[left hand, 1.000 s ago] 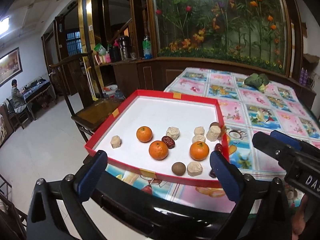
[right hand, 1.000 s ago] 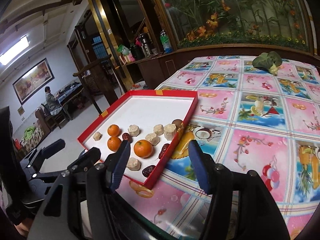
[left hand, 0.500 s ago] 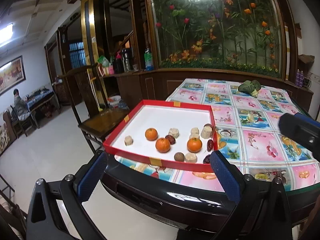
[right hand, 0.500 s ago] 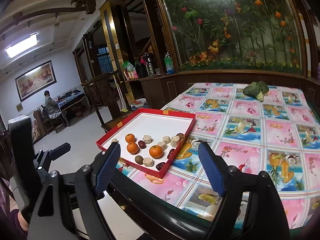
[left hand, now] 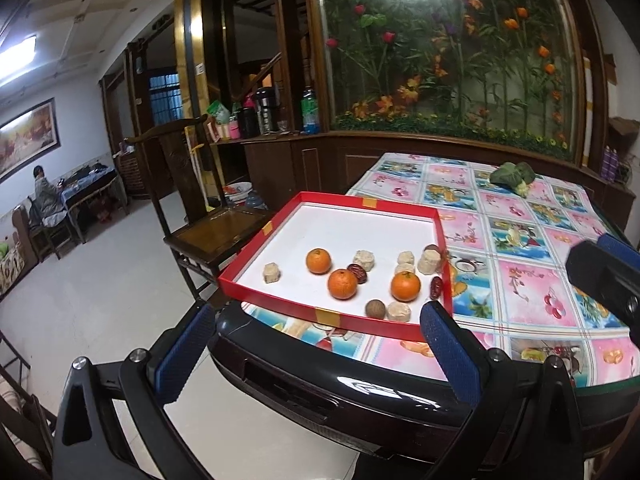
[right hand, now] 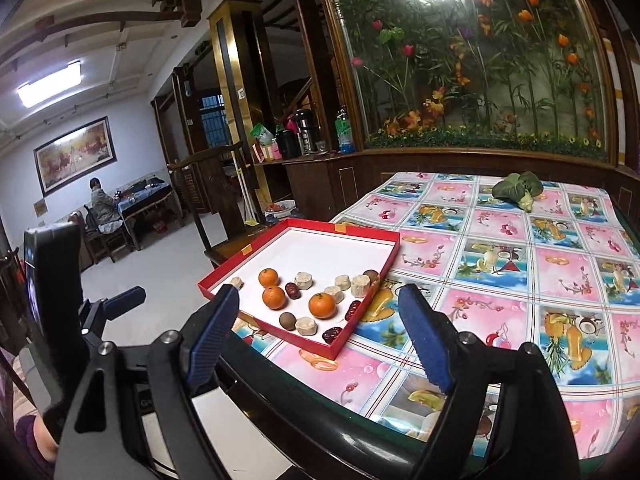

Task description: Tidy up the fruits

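Left gripper (left hand: 316, 348): blue-padded fingers spread wide, nothing between them, held off the table's near edge. Right gripper (right hand: 320, 340): likewise spread and empty, over the near edge. Beyond both, red tray (left hand: 256, 276) on the corner of the fruit-print tablecloth (left hand: 520, 280). Inside it: three oranges (left hand: 342, 284), dark red dates (left hand: 357, 273), beige cakes (left hand: 399, 312), one brown round fruit (left hand: 375, 309). Leafy green vegetable (right hand: 516, 190) at the far side.

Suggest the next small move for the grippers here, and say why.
Probably bring the right gripper forward over the red tray. Both grippers hang open and empty short of the table edge, and the nearest orange lies loose among the other pieces.
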A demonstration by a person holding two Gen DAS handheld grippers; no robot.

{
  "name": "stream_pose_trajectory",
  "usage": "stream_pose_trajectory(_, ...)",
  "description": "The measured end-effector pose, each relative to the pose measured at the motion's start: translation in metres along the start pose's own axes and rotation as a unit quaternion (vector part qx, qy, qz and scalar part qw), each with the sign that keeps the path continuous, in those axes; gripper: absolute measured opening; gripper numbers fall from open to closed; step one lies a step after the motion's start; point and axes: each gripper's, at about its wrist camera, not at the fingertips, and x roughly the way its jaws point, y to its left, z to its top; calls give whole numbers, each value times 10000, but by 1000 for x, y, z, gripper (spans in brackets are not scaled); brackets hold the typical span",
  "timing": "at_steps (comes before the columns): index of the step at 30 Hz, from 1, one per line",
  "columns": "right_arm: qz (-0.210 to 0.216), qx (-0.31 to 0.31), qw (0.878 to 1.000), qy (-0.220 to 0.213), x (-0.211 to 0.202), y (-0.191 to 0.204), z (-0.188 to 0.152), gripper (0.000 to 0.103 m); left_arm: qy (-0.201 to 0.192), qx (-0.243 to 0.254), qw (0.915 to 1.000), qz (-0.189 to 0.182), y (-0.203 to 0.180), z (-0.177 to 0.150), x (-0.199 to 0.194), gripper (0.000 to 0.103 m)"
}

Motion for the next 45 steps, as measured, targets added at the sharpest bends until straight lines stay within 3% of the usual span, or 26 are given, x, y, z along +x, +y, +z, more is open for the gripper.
stream_pose_trajectory(45, 29, -211, 9997, 87, 5, 12, -12, 83, 75, -168, 9997, 156, 7, -2, 1, 102)
